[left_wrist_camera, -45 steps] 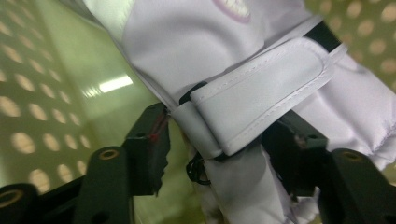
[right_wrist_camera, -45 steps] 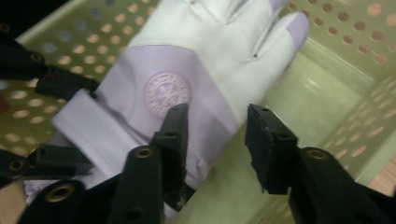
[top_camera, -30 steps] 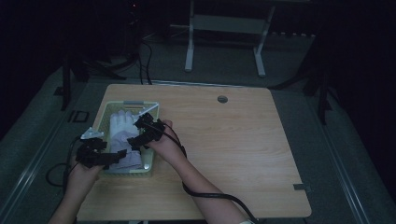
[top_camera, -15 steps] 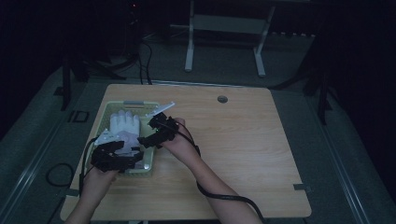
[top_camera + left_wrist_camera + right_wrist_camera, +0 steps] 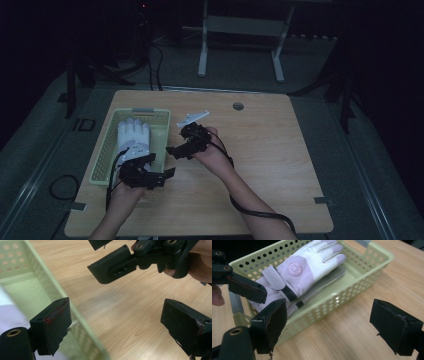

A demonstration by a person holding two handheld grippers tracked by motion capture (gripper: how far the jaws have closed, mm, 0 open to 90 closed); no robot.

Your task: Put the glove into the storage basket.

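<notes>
A pale green basket (image 5: 102, 162) is sitting on the left part of the wooden tabletop (image 5: 280, 165), with a white glove (image 5: 134, 139) lying flat inside it. The left gripper (image 5: 167, 174) is hovering at the basket's near right corner, jaws apart and empty. The right gripper (image 5: 172, 151) is hanging just beside the basket's right wall, above bare wood, near the left one.

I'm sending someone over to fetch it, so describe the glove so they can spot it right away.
On the wooden table, look to the left side for the pale green perforated basket. The white glove lies flat inside it, fingers pointing to the far end. It has a round embossed emblem on the back and a dark band at the wrist strap, and it is the only pale, soft thing beside the two black grippers.
</notes>
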